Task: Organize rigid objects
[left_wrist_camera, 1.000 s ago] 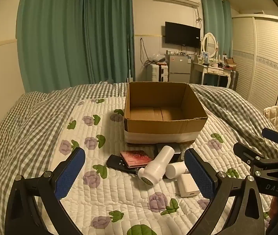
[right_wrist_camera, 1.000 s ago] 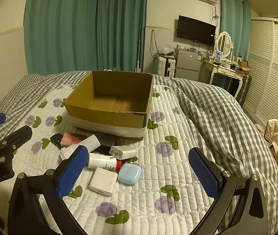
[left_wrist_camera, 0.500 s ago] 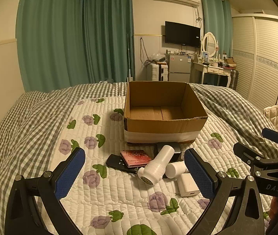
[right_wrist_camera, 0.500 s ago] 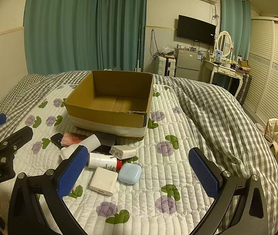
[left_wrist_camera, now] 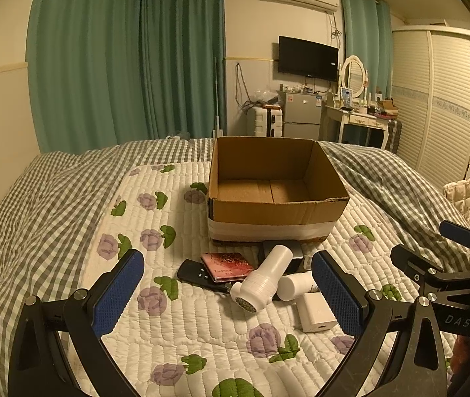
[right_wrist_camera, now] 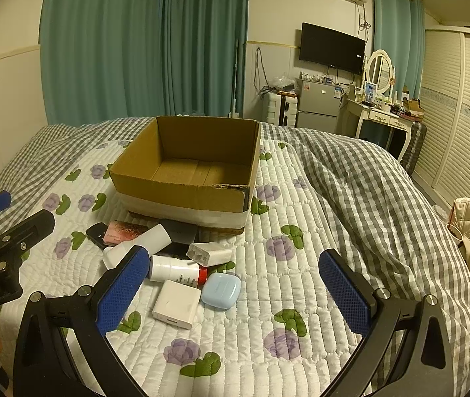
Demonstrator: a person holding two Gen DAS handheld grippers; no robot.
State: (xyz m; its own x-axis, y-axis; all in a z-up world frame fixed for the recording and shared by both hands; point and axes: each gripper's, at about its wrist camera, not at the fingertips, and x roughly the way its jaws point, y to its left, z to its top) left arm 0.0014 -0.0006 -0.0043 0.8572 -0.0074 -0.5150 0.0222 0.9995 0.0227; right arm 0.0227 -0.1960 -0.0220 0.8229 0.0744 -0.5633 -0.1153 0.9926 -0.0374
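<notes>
**A tangled heap waits beside an empty box**

The rigid items lie piled just in front of the open brown cardboard box point(left_wrist_camera: 276, 192): a white ribbed cylindrical bottle point(left_wrist_camera: 263, 284) rests across a black remote point(left_wrist_camera: 198, 276) and a maroon card case point(left_wrist_camera: 226, 266). Pulling one could roll the bottle off the quilted floral bedspread point(left_wrist_camera: 185, 330). The left gripper point(left_wrist_camera: 226, 294) and right gripper point(right_wrist_camera: 231, 292) both hover spread wide, holding nothing; a smooth pale-blue earbud case point(right_wrist_camera: 220, 289) might slip.

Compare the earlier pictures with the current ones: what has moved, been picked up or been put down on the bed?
Nothing has visibly changed. Both claws, left and right, hang open over the quilt, holding nothing. The cardboard box stays empty, and the pile in front of it, including the white bottle, white charger and blue earbud case, lies untouched.
</notes>
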